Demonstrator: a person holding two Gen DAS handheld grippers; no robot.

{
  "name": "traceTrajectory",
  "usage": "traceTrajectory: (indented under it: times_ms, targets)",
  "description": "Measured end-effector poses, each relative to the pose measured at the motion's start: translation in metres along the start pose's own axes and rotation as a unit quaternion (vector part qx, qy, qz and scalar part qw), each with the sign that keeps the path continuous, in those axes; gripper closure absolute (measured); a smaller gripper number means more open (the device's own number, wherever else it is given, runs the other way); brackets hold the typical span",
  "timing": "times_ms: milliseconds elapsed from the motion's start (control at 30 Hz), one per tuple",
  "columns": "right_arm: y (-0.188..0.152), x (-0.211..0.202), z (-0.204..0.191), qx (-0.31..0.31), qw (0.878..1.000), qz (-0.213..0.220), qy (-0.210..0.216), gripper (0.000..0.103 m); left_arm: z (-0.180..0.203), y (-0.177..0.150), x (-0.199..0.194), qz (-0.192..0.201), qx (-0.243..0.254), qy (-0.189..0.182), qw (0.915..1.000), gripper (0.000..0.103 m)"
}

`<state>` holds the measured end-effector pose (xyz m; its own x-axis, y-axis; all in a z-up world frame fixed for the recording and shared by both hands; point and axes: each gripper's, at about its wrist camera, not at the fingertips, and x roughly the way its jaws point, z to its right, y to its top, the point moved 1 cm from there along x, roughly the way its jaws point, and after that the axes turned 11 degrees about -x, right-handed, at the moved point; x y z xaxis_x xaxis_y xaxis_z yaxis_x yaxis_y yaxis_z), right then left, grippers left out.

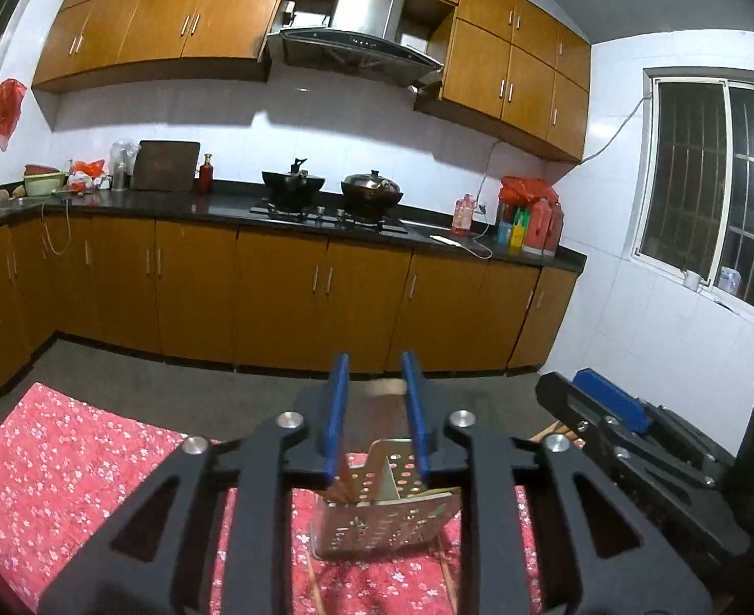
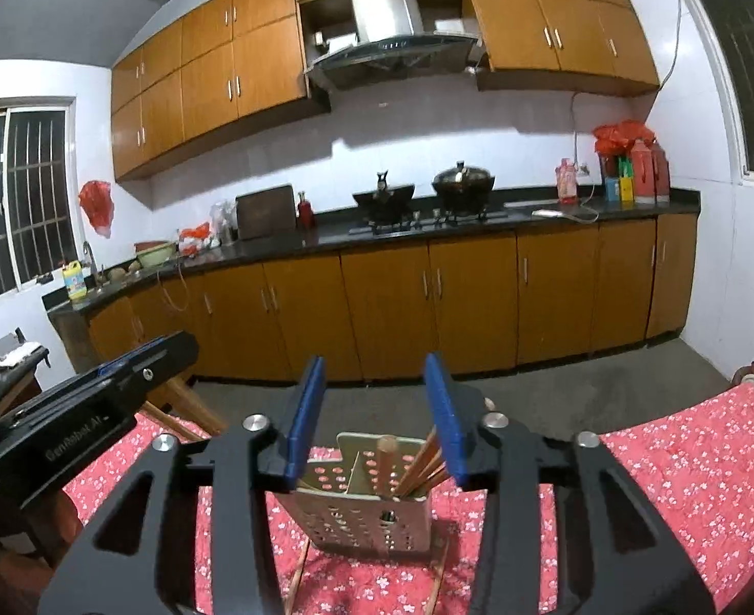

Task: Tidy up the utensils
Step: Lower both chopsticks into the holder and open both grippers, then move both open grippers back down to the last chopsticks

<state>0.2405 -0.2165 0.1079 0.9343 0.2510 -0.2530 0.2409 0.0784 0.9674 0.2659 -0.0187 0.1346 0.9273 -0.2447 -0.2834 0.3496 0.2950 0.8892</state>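
A perforated metal utensil holder (image 1: 382,517) (image 2: 371,512) with a divider stands on a table with a red floral cloth (image 1: 69,482) (image 2: 684,471). Several wooden chopsticks (image 2: 420,464) and a thicker wooden handle (image 2: 386,461) stand in one compartment. More chopsticks lie on the cloth (image 2: 294,579) beside the holder's base. My left gripper (image 1: 375,374) is open and empty, above and behind the holder. My right gripper (image 2: 377,374) is open and empty, also just above the holder. Each gripper shows at the side of the other's view (image 1: 633,425) (image 2: 69,410).
Beyond the table lie a grey floor and a long kitchen counter (image 1: 223,207) with brown cabinets, a stove with two pots (image 1: 371,189), bottles (image 1: 530,220) and a sink at the left. A wooden stool leg (image 2: 192,405) stands by the table's edge.
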Motion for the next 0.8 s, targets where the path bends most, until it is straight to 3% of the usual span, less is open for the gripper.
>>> traceTrajectory:
  times_ms: [300,433,600,800]
  targets:
    - [0.004,-0.030,0.011,0.005,1.000,0.025,-0.004,0.060,-0.014,0.005,-0.034,0.021,-0.024,-0.008,0.9995,0.073]
    - [-0.013,-0.045,0.027,0.022,1.000,0.012,-0.019,0.060,-0.026,0.000,-0.057,0.030,-0.029,0.004,0.9991,0.070]
    - [-0.061,-0.035,0.048,0.052,0.996,-0.063,-0.037,0.059,-0.054,-0.032,-0.072,0.006,-0.032,0.044,0.9985,0.069]
    - [-0.152,0.000,0.047,0.100,0.970,-0.220,-0.013,0.060,-0.087,-0.096,-0.051,-0.090,-0.045,0.097,0.9902,0.069]
